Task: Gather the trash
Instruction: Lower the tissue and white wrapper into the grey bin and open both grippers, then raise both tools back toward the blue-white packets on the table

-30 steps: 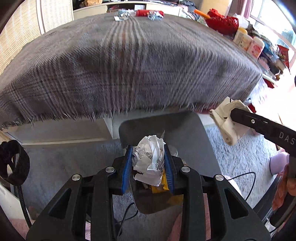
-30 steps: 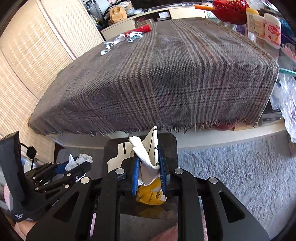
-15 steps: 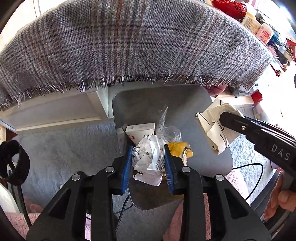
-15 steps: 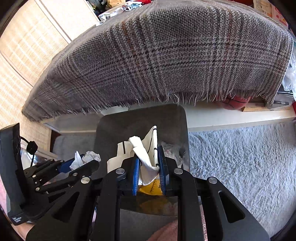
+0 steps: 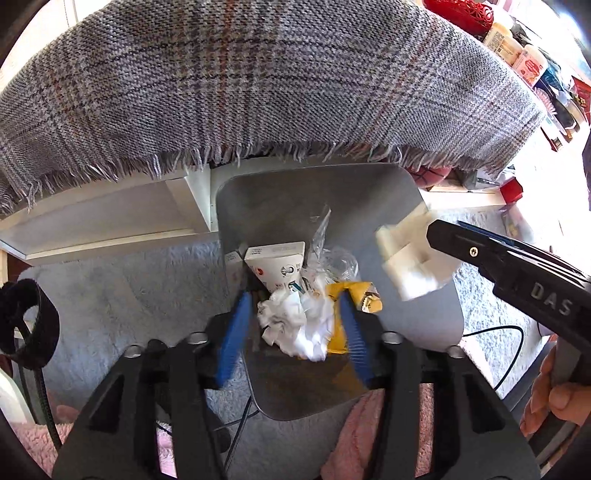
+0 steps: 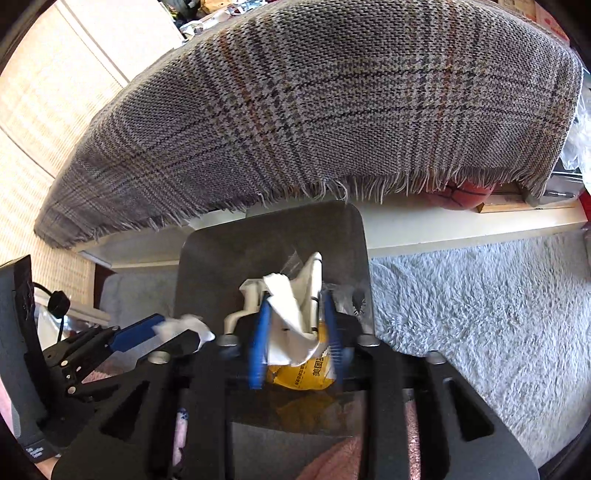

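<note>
My left gripper (image 5: 291, 326) is open above the grey trash bin (image 5: 266, 199). A crumpled white paper ball (image 5: 295, 325) is loose between its blue pads, free of both, over the bin. My right gripper (image 6: 295, 339) is open too, its pads spread apart, with a crumpled white carton (image 6: 291, 314) loose between them over the same bin (image 6: 210, 258). The right gripper also shows in the left wrist view (image 5: 439, 236), with the carton (image 5: 413, 258) at its tip. In the bin lie a white box (image 5: 277, 266), clear plastic (image 5: 332, 258) and a yellow wrapper (image 6: 306, 376).
A table draped in grey plaid cloth (image 5: 258, 85) overhangs the bin's far side. A white shelf (image 5: 110, 214) runs under it. Grey shaggy carpet (image 6: 480, 314) lies to the right. Bottles and a red basket (image 5: 461, 14) stand at the table's right end. A cable (image 5: 506, 350) crosses the floor.
Both grippers have opened over the bin. The paper ball and the carton are released and dropping. Both cameras have tilted further down toward the bin.
</note>
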